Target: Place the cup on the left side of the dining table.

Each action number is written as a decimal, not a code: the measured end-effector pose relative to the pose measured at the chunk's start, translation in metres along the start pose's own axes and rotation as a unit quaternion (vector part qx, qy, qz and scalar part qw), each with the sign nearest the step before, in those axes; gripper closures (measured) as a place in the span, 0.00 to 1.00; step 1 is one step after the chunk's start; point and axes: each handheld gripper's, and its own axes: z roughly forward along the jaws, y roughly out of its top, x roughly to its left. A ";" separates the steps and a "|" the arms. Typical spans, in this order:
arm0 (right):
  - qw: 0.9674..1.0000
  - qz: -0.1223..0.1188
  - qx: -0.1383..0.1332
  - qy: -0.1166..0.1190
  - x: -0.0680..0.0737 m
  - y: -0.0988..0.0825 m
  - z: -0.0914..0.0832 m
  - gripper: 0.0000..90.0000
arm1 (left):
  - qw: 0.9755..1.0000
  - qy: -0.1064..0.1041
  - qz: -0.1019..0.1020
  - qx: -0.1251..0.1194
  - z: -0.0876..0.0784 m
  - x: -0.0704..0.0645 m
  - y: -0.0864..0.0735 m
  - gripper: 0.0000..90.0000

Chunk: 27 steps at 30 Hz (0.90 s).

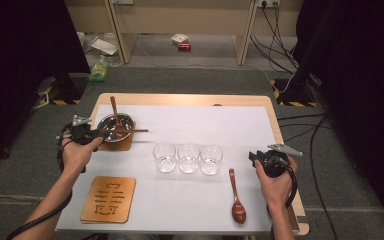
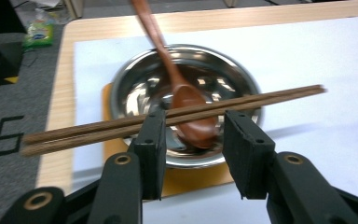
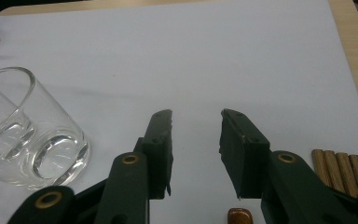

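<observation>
- Across the middle of the high view lies a wooden table [image 1: 275, 117] covered by a white sheet [image 1: 195, 125], on grey carpet; a desk frame, cables and litter fill the top of the frame.
- At left centre, the left gripper [image 1: 91, 134] stands released, jaws apart, with the chopsticks [image 1: 125, 131] resting across the rim of the metal bowl [image 1: 114, 126].
- Its own view shows the chopsticks [image 2: 177, 114] lying over the jaw tips, unpinched, and a spoon [image 2: 186, 100] inside the bowl [image 2: 140, 88].
- At right centre, the right gripper [image 1: 255, 159] is slack and empty; its view shows more chopstick ends [image 3: 340, 170] at lower right.
- Count: three glasses [image 1: 188, 157], two spoons, one lying at lower right [image 1: 237, 197], two wooden mats, one bare at lower left [image 1: 109, 198].
</observation>
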 end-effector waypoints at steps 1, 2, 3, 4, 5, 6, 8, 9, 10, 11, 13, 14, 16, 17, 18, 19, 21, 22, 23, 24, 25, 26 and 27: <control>1.000 -0.001 0.000 -0.001 -0.001 0.000 -0.001 0.71 | 1.000 -0.007 0.001 0.001 0.000 -0.004 0.000 0.64; 1.000 -0.001 0.000 -0.001 -0.001 0.000 -0.001 0.71 | 1.000 -0.013 0.003 0.002 0.000 -0.007 0.000 0.64; 1.000 0.004 -0.001 -0.001 -0.001 -0.001 -0.001 0.71 | 1.000 -0.025 0.002 0.002 0.000 -0.015 0.000 0.63; 1.000 0.004 -0.001 -0.001 -0.002 -0.001 -0.002 0.71 | 1.000 -0.029 0.005 0.001 0.000 -0.018 0.000 0.63; 1.000 0.004 -0.001 -0.001 -0.002 -0.001 -0.002 0.71 | 1.000 -0.029 0.005 0.001 0.000 -0.018 0.000 0.63; 1.000 0.004 -0.002 -0.002 -0.002 -0.001 -0.002 0.71 | 0.999 -0.038 0.006 -0.001 -0.001 -0.025 -0.001 0.62; 1.000 0.004 -0.002 -0.002 -0.002 -0.001 -0.002 0.71 | 0.999 -0.041 0.008 -0.001 -0.001 -0.028 -0.002 0.62; 1.000 0.005 -0.001 -0.001 -0.002 -0.001 -0.002 0.71 | 0.999 -0.046 0.008 0.001 -0.001 -0.032 -0.003 0.62; 1.000 0.005 -0.002 -0.001 -0.001 0.000 -0.002 0.71 | 0.998 -0.056 0.013 0.003 -0.002 -0.039 -0.004 0.61; 1.000 0.006 -0.002 -0.001 -0.001 0.000 -0.002 0.71 | 0.998 -0.056 0.013 0.003 -0.002 -0.039 -0.004 0.61; 1.000 0.003 -0.003 0.000 -0.001 0.000 -0.002 0.71 | 0.998 -0.064 0.017 0.000 -0.004 -0.046 -0.004 0.60; 1.000 0.003 -0.002 0.000 -0.001 0.000 -0.003 0.71 | 0.997 -0.069 0.019 -0.001 -0.005 -0.050 -0.004 0.60; 1.000 0.002 -0.002 -0.001 0.000 0.000 -0.002 0.71 | 0.996 -0.083 0.020 -0.001 -0.006 -0.057 -0.004 0.59; 1.000 0.004 -0.001 0.000 0.000 -0.001 -0.002 0.71 | 0.996 -0.089 0.017 -0.002 -0.005 -0.061 -0.004 0.58; 1.000 0.004 -0.001 0.000 0.000 -0.001 -0.002 0.71 | 0.995 -0.098 0.014 -0.001 -0.005 -0.065 -0.004 0.58; 1.000 0.004 -0.001 0.001 -0.001 -0.001 -0.002 0.71 | 0.993 -0.115 0.008 0.001 -0.003 -0.072 -0.005 0.57; 1.000 0.004 0.000 0.002 -0.001 0.000 -0.002 0.71 | 0.993 -0.121 0.007 0.002 -0.002 -0.075 -0.005 0.57; 1.000 0.006 0.000 0.002 -0.001 0.000 -0.002 0.71 | 0.991 -0.130 0.010 0.005 -0.001 -0.081 -0.004 0.57; 1.000 0.006 0.000 0.002 -0.001 0.000 -0.002 0.71 | 0.991 -0.130 0.010 0.005 -0.001 -0.081 -0.004 0.56; 1.000 0.006 -0.001 0.002 -0.002 -0.001 -0.002 0.71 | 0.991 -0.132 0.010 0.004 0.000 -0.084 -0.003 0.56; 1.000 0.006 0.000 0.001 -0.003 -0.001 -0.001 0.71 | 0.991 -0.134 0.014 0.006 0.000 -0.086 -0.002 0.56; 1.000 0.008 0.000 0.002 -0.005 -0.001 -0.001 0.71 | 0.991 -0.135 0.014 0.003 0.001 -0.089 0.000 0.55; 1.000 0.008 0.000 0.002 -0.005 -0.001 -0.001 0.71 | 0.991 -0.135 0.017 0.002 0.001 -0.091 0.001 0.55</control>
